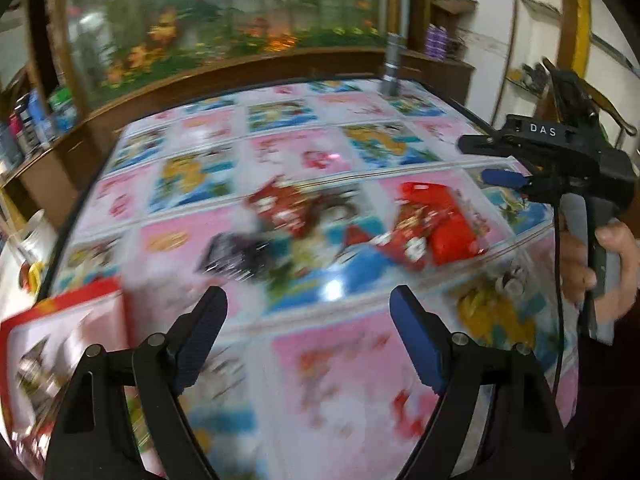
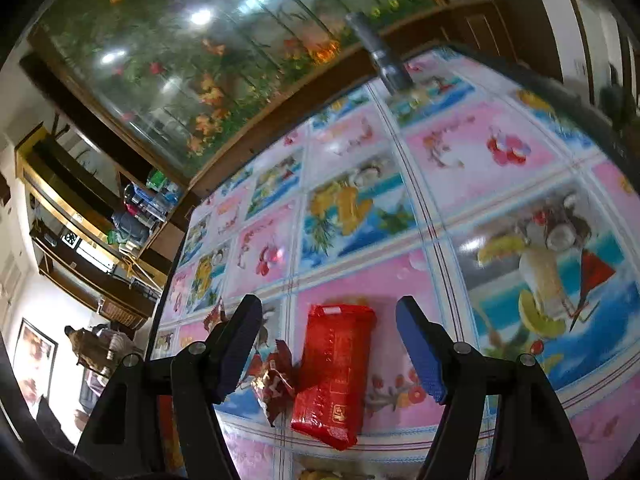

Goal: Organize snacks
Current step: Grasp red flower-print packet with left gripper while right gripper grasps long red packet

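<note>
Several snack packets lie on the flowered table. A bright red packet (image 1: pixel 440 224) (image 2: pixel 336 372) lies right of middle. A dark red crumpled packet (image 1: pixel 288 208) (image 2: pixel 276 384) lies left of it, and a dark blurred packet (image 1: pixel 236 256) lies nearer me. A red-rimmed box (image 1: pixel 60 356) sits at the near left edge. My left gripper (image 1: pixel 308 308) is open and empty, above the table short of the packets. My right gripper (image 2: pixel 328 320) is open and empty, its jaws on either side of the bright red packet, above it. It also shows in the left wrist view (image 1: pixel 504 176).
The table (image 2: pixel 460 168) has a glossy fruit-and-flower cloth and a dark rim. A metal cylinder (image 1: pixel 392 64) stands at its far edge. A painted glass panel in a wood frame (image 1: pixel 224 20) runs behind. Shelves with bottles (image 1: pixel 28 120) stand at far left.
</note>
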